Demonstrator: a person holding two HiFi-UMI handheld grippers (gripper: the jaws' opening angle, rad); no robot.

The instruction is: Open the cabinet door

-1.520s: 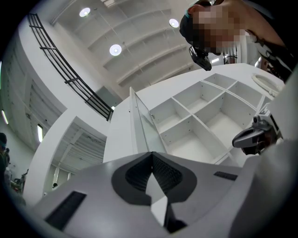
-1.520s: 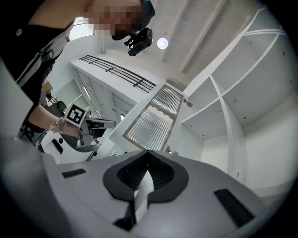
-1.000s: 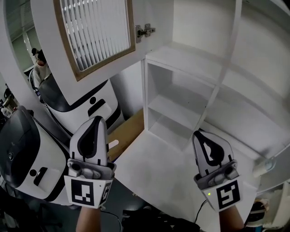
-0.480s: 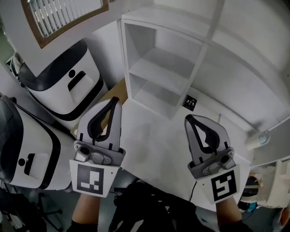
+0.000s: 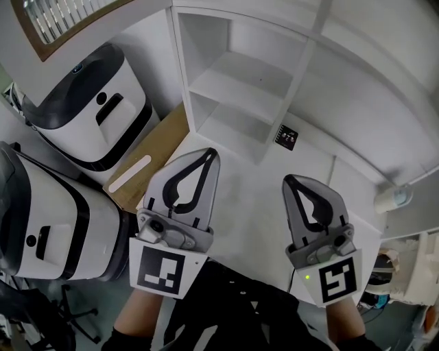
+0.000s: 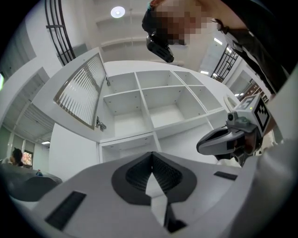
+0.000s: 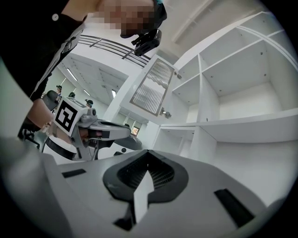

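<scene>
The white cabinet point(image 5: 241, 77) stands ahead with bare shelves showing. Its door point(image 5: 62, 17), a wood-framed panel of white slats, is swung wide open at the upper left; the left gripper view also shows this door point(image 6: 81, 95) hanging out on its hinge point(image 6: 100, 124). My left gripper point(image 5: 208, 152) is shut and empty, held low in front of the cabinet's bottom shelves. My right gripper point(image 5: 289, 179) is beside it, also shut with nothing between its tips. Neither touches the cabinet or the door.
Two white-and-black machines point(image 5: 96, 103) point(image 5: 41, 219) stand at the left, with a brown cardboard box point(image 5: 147, 161) between them and the cabinet. A small black tag point(image 5: 287, 136) sits on the white panel. A white cylinder point(image 5: 392, 199) is at the right.
Both grippers have sunk, and the left one has shifted right towards the cabinet's base. The open door has slid up, nearly out of the head view.
</scene>
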